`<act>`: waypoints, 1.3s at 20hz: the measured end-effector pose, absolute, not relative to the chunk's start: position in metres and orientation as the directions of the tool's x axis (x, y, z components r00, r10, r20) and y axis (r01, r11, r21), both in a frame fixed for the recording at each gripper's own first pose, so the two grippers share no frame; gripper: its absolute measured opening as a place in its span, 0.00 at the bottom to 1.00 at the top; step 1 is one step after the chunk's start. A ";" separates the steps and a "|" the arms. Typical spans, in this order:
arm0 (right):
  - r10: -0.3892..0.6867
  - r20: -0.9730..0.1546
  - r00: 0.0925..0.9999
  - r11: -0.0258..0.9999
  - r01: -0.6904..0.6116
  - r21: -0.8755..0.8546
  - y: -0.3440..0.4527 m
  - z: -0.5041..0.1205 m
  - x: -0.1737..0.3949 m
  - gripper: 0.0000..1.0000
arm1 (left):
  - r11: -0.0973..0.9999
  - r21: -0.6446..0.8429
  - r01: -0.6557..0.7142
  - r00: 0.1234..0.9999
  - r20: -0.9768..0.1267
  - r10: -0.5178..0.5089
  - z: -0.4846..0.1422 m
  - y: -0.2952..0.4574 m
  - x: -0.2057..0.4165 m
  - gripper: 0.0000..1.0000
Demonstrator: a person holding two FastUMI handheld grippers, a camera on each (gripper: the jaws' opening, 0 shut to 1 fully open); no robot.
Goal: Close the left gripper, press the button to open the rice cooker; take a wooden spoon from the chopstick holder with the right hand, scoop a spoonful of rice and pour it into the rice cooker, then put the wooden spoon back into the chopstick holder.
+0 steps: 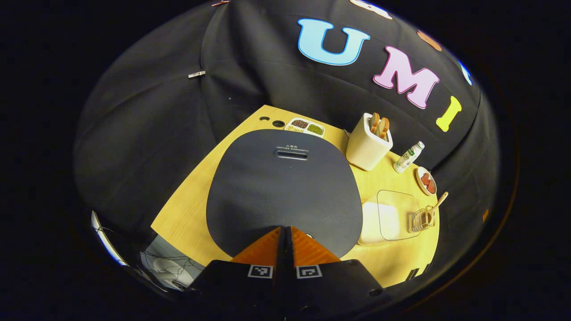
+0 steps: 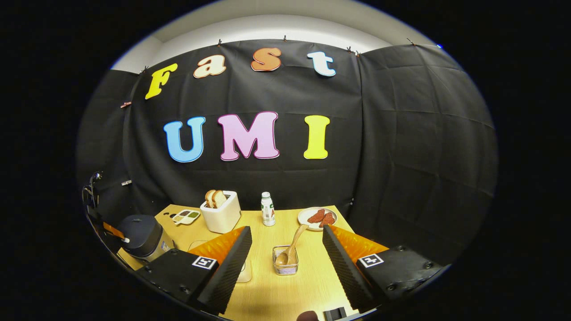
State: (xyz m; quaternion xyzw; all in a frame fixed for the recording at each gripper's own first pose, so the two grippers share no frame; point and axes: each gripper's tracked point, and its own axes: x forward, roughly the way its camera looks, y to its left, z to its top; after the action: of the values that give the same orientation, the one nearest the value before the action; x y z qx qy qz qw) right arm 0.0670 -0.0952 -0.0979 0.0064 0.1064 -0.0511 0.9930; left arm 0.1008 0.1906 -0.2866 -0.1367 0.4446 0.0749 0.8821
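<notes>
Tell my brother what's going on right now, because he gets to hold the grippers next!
Left gripper: jaws shut, hanging over the near edge of the rice cooker; whether it touches the button can't be told.
Right gripper: jaws open and holding nothing, aimed at the wooden spoon.
The spoon leans in the wire chopstick holder. The rice container sits between the cooker and the holder.
Done: left gripper closed. The cooker lid is down.
Left: open the cooker, take the spoon, scoop rice, pour it in, put the spoon back.
</notes>
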 end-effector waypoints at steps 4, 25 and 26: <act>-0.103 -0.228 0.968 0.994 0.111 0.022 -0.095 -0.106 0.066 0.99 | 0.947 -0.185 -0.262 0.540 -0.842 -0.015 -0.291 0.189 0.093 0.06; -0.079 -0.220 0.972 0.994 0.094 0.061 -0.115 -0.096 0.057 0.97 | 0.980 -0.068 -0.187 0.954 -0.249 0.164 -0.071 0.166 0.137 0.07; -0.069 -0.216 0.974 0.994 0.085 0.064 -0.115 -0.096 0.057 0.97 | 0.982 -0.074 -0.172 0.959 -0.242 0.150 -0.066 0.155 0.133 0.09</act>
State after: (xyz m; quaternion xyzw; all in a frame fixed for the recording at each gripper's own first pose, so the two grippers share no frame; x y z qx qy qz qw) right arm 0.0567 -0.1153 -0.0956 0.0365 0.1073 -0.0388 0.9928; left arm 0.1329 0.1546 -0.0661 -0.0474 0.1183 0.0815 0.9885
